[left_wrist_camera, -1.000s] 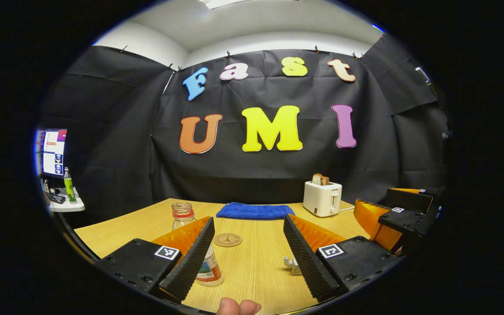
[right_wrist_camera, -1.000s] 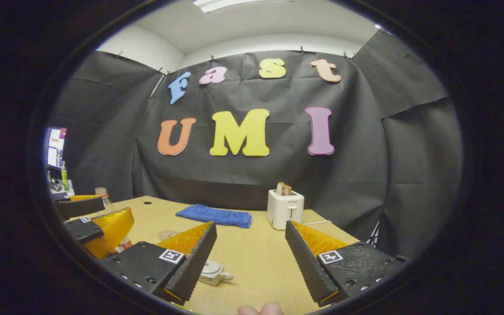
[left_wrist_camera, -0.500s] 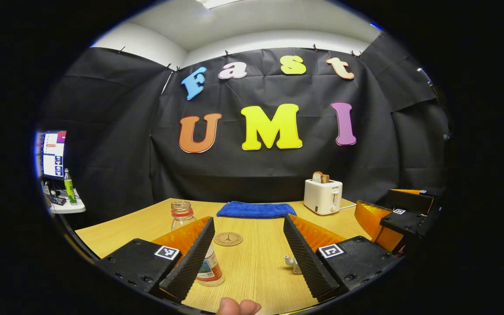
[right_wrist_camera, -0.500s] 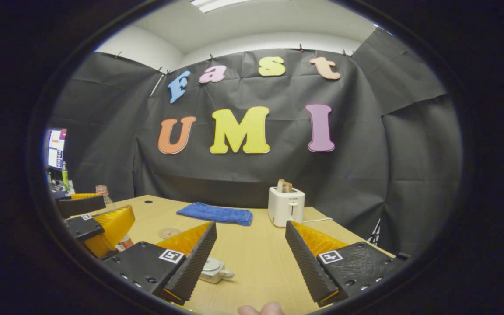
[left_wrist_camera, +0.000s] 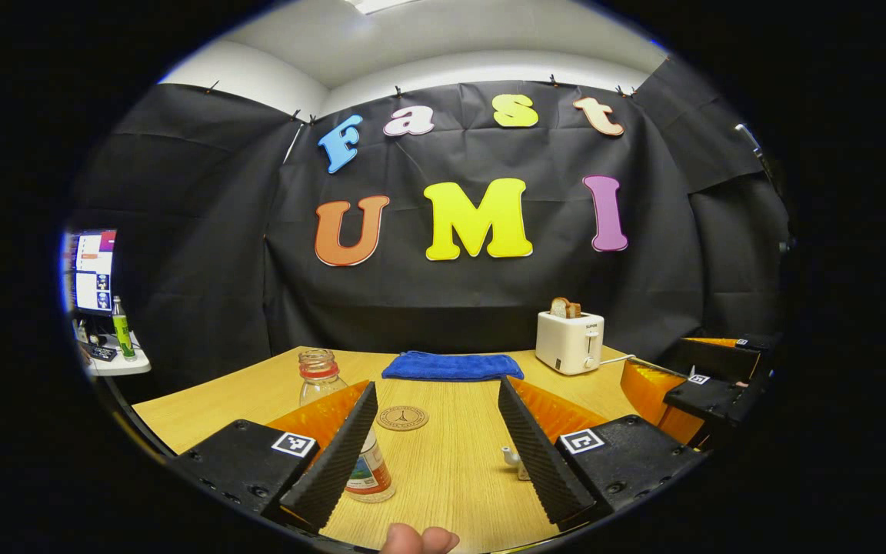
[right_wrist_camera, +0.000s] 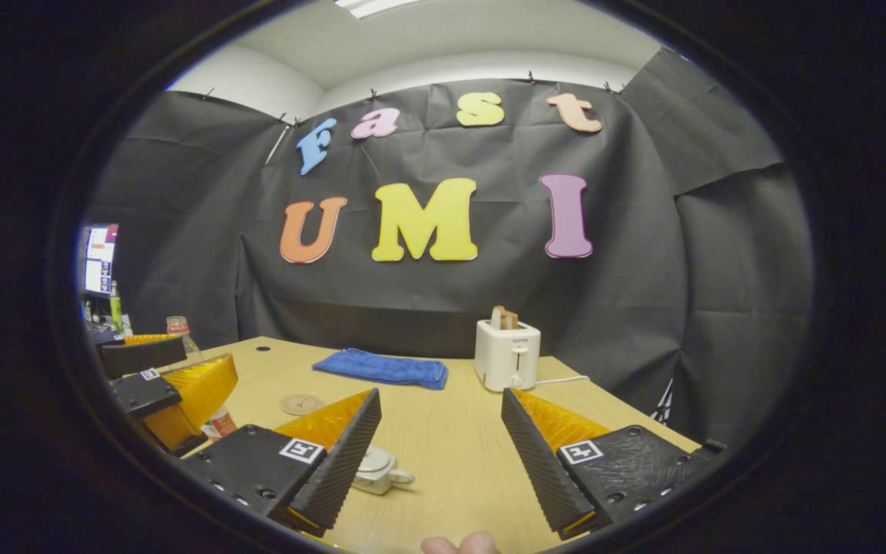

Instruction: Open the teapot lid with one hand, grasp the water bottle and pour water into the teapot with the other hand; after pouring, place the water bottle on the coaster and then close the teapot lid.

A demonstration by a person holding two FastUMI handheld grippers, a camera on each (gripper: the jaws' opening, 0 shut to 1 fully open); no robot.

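A clear water bottle (left_wrist_camera: 319, 375) with a red neck ring and no cap stands on the table, half hidden behind a finger of my open left gripper (left_wrist_camera: 437, 383). The round coaster (left_wrist_camera: 403, 418) lies just beyond, between the fingers. Only the white teapot's spout (left_wrist_camera: 511, 455) peeks out beside the other finger. In the right gripper view the teapot (right_wrist_camera: 376, 468), lid on, sits low beside a finger of my open right gripper (right_wrist_camera: 441, 392). The left gripper (right_wrist_camera: 208, 358) hangs at the far left there, in front of the bottle (right_wrist_camera: 178, 326), with the coaster (right_wrist_camera: 301, 404) nearby.
A folded blue towel (left_wrist_camera: 452, 366) lies at the back of the wooden table (left_wrist_camera: 443, 469). A white toaster (left_wrist_camera: 570, 342) with bread stands at the back right, its cord trailing right. A side shelf with a monitor (left_wrist_camera: 93, 269) is at the far left.
Both views have shifted slightly, and the teapot shows a little more beside the right gripper's finger. Both grippers stay open and nothing on the table has moved.
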